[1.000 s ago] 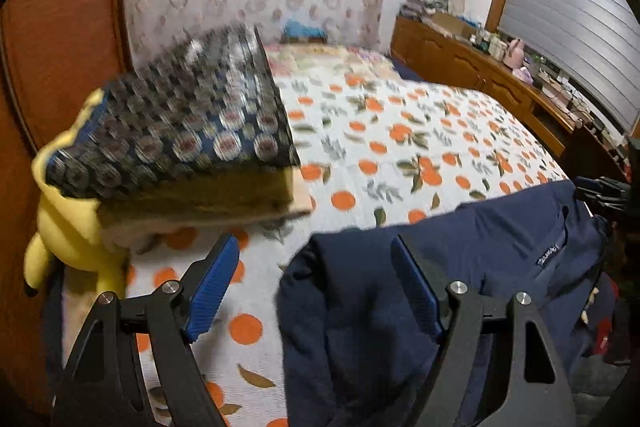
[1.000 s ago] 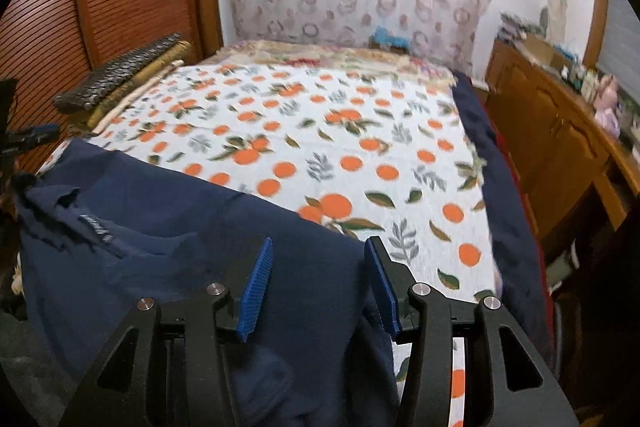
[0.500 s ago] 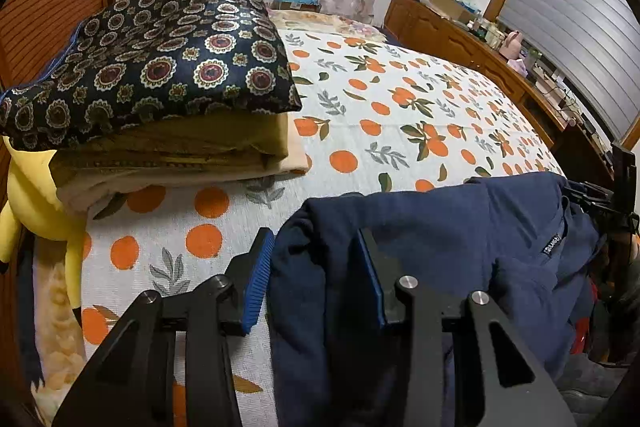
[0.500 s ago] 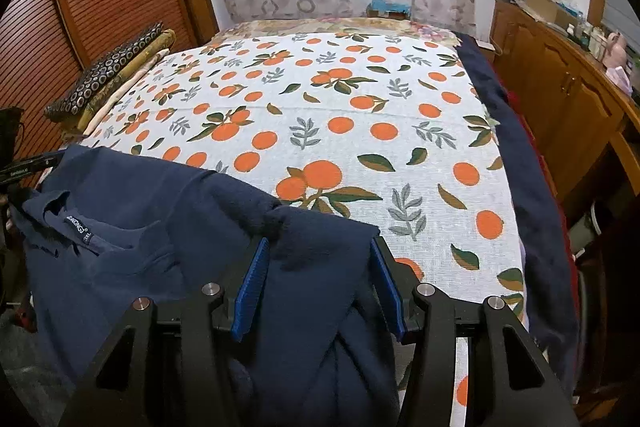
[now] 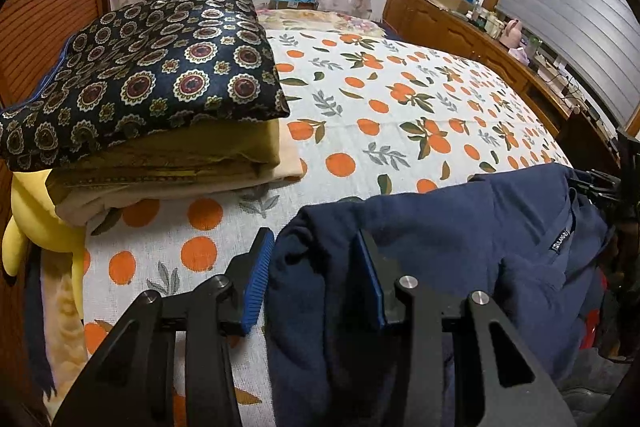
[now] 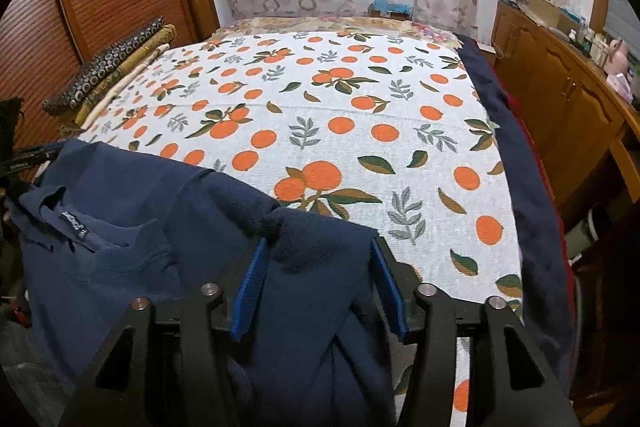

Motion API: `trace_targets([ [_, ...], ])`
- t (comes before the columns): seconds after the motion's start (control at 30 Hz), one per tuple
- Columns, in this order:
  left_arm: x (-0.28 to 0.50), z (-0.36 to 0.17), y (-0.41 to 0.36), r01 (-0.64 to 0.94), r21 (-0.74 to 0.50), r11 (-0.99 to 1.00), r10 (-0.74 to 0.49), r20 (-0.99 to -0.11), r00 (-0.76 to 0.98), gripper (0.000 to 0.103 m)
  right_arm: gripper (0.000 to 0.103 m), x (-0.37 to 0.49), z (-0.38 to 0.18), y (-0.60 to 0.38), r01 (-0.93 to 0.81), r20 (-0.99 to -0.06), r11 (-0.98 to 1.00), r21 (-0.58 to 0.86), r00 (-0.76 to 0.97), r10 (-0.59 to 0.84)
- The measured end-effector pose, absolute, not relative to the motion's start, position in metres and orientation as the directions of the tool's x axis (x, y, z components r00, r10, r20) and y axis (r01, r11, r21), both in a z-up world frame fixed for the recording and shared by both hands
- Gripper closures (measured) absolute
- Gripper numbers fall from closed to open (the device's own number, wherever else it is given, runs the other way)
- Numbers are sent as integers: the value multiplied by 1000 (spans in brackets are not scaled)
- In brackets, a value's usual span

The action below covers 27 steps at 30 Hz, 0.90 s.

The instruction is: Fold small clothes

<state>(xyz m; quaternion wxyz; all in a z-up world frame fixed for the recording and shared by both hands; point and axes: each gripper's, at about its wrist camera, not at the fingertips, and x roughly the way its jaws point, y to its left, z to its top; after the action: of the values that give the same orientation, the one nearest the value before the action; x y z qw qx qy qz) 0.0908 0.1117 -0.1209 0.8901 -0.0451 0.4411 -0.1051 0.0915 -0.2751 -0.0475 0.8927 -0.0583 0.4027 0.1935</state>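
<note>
Judging from how things lay, I was near the start of the fold rather than its end. The navy top (image 5: 460,235) was at the near edge of the bed (image 5: 400,107), rumpled on the orange-print bedspread. Its neckline and collar label (image 5: 560,239) faced up between my two hands. No crease or tidy edge showed anywhere on it.

My left tool (image 5: 312,279) had just been closing, with a bunched shoulder or sleeve part of the top between its blue pads. As far as I could see, the cloth filled the gap and the pads were pinching it.

My right tool (image 6: 316,283) had the other side of the top between its pads, a thick hump of fleece rising over them. Its jaws had just been opening. I could not tell whether the pads were pressing the cloth or had let go of it.

Across the bed, against the wooden wall panel, a stack of folded cloths (image 5: 160,87) was already in place: a dark medallion-print piece on top, a mustard one under it, and a cream one at the bottom. A yellow plush toy (image 5: 32,223) was wedged beside the stack. I took that pile for finished work, though I could not be sure it belonged to this job.

What I judged to be left for this top was everything: spreading it flat on the bedspread, bringing the sides and sleeves in, doubling it over and setting it aside.
</note>
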Motion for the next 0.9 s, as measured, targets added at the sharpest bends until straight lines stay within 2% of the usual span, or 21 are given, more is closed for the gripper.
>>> trace_targets([
  [0.23, 93, -122, 109, 149, -175, 973, -230, -772, 592, 62, 43, 92, -49, -275, -401, -735, 915, 46, 606, 302],
  [0.3, 92, -122, 107, 160, -173, 972, -235, -771, 593, 68, 43, 91, -49, -275, -408, -734, 912, 46, 606, 308],
  [0.37, 92, -122, 104, 177, -182, 967, -252, -767, 589, 79, 46, 89, -50, -274, -421, -731, 906, 44, 605, 316],
  [0.43, 90, -120, 99, 187, -168, 968, -248, -763, 597, 90, 56, 87, -50, -273, -428, -726, 903, 45, 606, 323],
  [0.47, 89, -119, 98, 188, -162, 969, -244, -761, 601, 90, 63, 86, -50, -273, -436, -725, 899, 53, 602, 335],
  [0.5, 88, -118, 97, 187, -159, 969, -242, -759, 605, 91, 78, 85, -49, -273, -449, -723, 891, 72, 592, 356],
  [0.53, 87, -117, 97, 184, -157, 970, -238, -755, 611, 92, 82, 83, -49, -273, -463, -724, 882, 91, 578, 378],
  [0.67, 69, -94, 96, 218, -169, 961, -274, -689, 671, 92, 86, 72, -44, -273, -459, -700, 884, 93, 601, 386],
  [0.8, 49, -65, 95, 236, -165, 958, -286, -628, 723, 92, 86, 49, -17, -286, -453, -621, 882, 129, 657, 428],
  [0.9, 34, -42, 95, 245, -162, 956, -293, -573, 765, 92, 87, 26, 6, -289, -459, -566, 882, 104, 702, 432],
])
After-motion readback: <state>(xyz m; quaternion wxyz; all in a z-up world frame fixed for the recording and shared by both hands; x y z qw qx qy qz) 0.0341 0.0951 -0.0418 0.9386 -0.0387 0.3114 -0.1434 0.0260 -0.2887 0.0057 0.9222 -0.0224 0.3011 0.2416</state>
